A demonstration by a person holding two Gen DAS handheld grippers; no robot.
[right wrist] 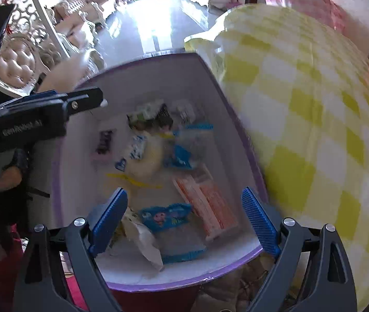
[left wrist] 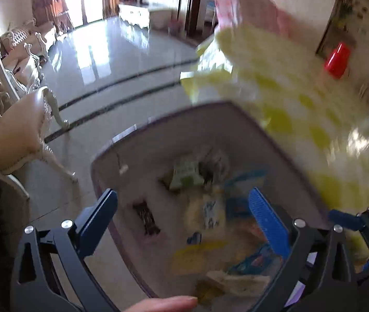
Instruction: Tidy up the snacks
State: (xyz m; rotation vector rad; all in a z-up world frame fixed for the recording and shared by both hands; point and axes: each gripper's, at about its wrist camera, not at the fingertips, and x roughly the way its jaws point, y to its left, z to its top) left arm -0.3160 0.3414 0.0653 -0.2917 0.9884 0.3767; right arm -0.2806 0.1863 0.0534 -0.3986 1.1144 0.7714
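A box with a purple rim (right wrist: 210,78) and a white inside stands beside the table, seen from above in both views. Several snack packets lie loose in it: a blue packet (right wrist: 166,217), an orange packet (right wrist: 205,202), a small dark bar (right wrist: 104,143) and pale yellow and white packets (left wrist: 205,213). My left gripper (left wrist: 184,223) hangs open over the box with nothing between its blue pads. My right gripper (right wrist: 184,221) is open over the near end of the box, also with nothing between its pads. The left tool's black housing (right wrist: 28,124) shows at the box's left side.
A table under a yellow-and-white checked cloth (right wrist: 301,119) rises right of the box, with a red cup (left wrist: 337,59) beyond it. A padded chair (left wrist: 20,130) stands on the glossy tiled floor (left wrist: 106,59) to the left. A fingertip (left wrist: 163,304) shows at the bottom edge.
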